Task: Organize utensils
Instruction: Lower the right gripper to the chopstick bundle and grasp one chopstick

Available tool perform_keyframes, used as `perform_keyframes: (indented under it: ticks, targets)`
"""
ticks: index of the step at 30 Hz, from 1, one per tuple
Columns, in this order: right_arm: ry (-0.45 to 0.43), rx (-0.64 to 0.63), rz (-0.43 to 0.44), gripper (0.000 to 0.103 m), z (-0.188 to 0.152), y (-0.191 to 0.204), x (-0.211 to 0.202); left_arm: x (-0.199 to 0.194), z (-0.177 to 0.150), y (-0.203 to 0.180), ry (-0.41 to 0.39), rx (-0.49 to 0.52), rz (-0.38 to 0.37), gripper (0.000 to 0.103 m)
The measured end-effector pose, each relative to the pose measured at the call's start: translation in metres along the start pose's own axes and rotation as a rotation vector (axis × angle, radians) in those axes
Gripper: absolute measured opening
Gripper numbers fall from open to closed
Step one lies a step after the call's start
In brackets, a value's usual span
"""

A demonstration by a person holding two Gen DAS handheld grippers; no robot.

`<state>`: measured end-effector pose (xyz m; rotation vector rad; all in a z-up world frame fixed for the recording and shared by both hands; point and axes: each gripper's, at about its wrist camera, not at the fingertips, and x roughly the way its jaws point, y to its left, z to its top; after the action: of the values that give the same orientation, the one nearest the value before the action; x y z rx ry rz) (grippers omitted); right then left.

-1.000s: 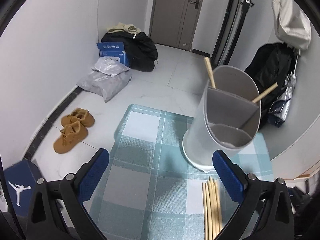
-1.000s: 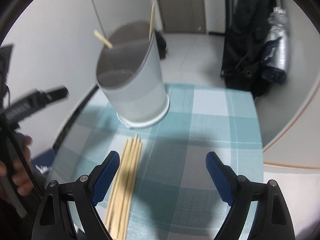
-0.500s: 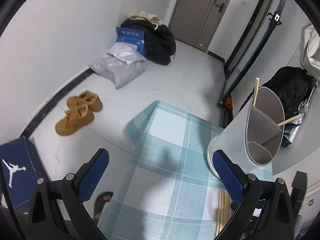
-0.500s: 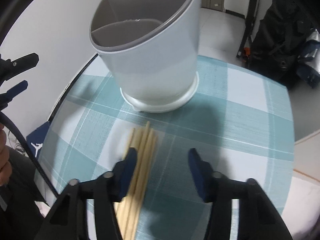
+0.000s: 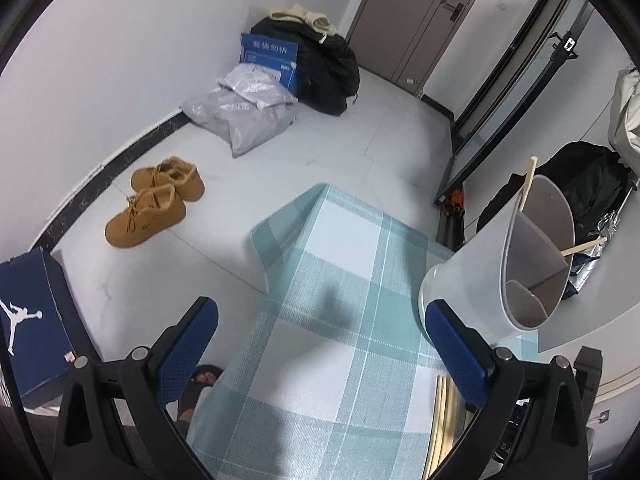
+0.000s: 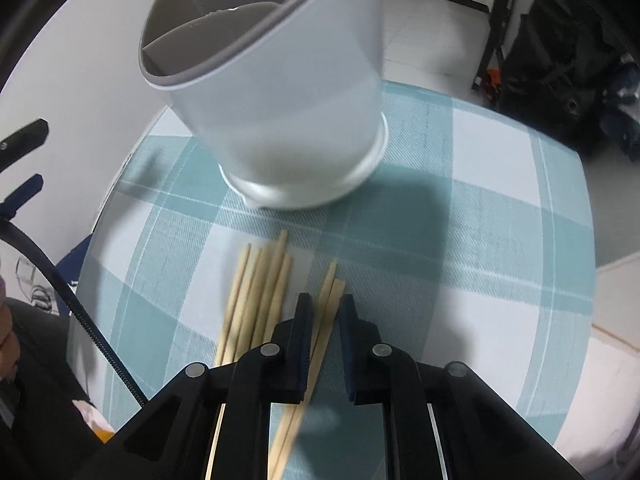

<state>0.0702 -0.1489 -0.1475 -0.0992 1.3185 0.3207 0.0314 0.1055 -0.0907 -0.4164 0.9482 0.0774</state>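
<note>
1. The right gripper (image 6: 324,312) points steeply down at the bench (image 6: 480,240), which is covered in a teal-and-white checked cloth; its jaws are closing, with a pair of pale wooden chopsticks (image 6: 326,304) between the blue pads, which look to be touching the pair.
2. Just left of that pair lies a loose bundle of pale wooden chopsticks (image 6: 260,292) — flat on the cloth, tips toward the holder.
3. The tall grey-white plastic utensil holder with inner dividers (image 6: 276,92) stands just beyond the chopsticks' tips; the left wrist view shows two chopsticks (image 5: 528,184) leaning inside it.
4. The left gripper (image 5: 320,344) hovers over the bench's near-left part, jaws wide apart and empty.
5. On the floor, a blue shoebox (image 5: 36,320) bears a white Jumpman logo — the Jordan mark.
6. A blue carton by the wall (image 5: 270,60) carries white Chinese characters, too small to read surely.
7. A pair of tan suede shoes (image 5: 156,200) sits near the skirting.
</note>
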Motion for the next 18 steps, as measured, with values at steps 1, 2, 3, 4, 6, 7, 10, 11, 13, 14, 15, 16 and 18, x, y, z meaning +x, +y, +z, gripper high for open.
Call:
perform_keyframes:
  ticks: [1,2,3,4,6,7,10,11,13,14,15,16,18]
  targets:
    - [-0.001,0.010,0.004,0.012,-0.004,-0.002,-0.002,0.000,-0.001,0.000,0.005,-0.003,-0.002,0.102]
    - [-0.002,0.017,0.005,0.012,-0.005,-0.005,-0.002,0.000,-0.001,0.000,0.008,-0.003,-0.004,0.102]
    - [-0.003,0.027,0.009,0.012,-0.009,-0.007,-0.004,0.000,-0.002,-0.001,0.006,0.002,-0.004,0.102]
    - [-0.003,0.033,0.014,0.012,-0.010,-0.008,-0.005,-0.002,-0.003,-0.002,0.003,0.007,-0.002,0.102]
    - [-0.005,0.035,0.027,0.015,-0.013,-0.010,-0.008,-0.005,-0.003,-0.004,-0.011,0.020,0.001,0.102]
    - [-0.009,0.033,0.031,0.015,-0.011,-0.013,-0.007,-0.006,-0.004,-0.005,-0.015,0.024,0.002,0.102]
    - [-0.033,0.029,0.040,0.015,-0.013,-0.015,-0.015,-0.007,-0.006,-0.005,-0.009,0.026,0.002,0.102]
    - [-0.037,0.027,0.032,0.015,-0.014,-0.015,-0.017,-0.006,-0.006,-0.005,-0.001,0.024,-0.001,0.102]
    - [-0.034,0.022,0.009,0.015,-0.020,-0.013,-0.018,-0.006,-0.006,-0.005,0.008,0.019,-0.006,0.102]
    - [-0.027,0.017,-0.003,0.015,-0.021,-0.014,-0.016,-0.006,-0.007,-0.005,0.008,0.021,-0.009,0.102]
    - [-0.018,0.011,-0.015,0.015,-0.021,-0.013,-0.013,-0.007,-0.007,-0.006,0.007,0.025,-0.009,0.102]
    - [-0.013,0.008,-0.023,0.015,-0.022,-0.013,-0.011,-0.008,-0.007,-0.007,0.003,0.031,-0.005,0.102]
    - [-0.013,0.013,-0.023,0.015,-0.022,-0.013,-0.010,-0.009,-0.009,-0.008,-0.002,0.038,0.001,0.102]
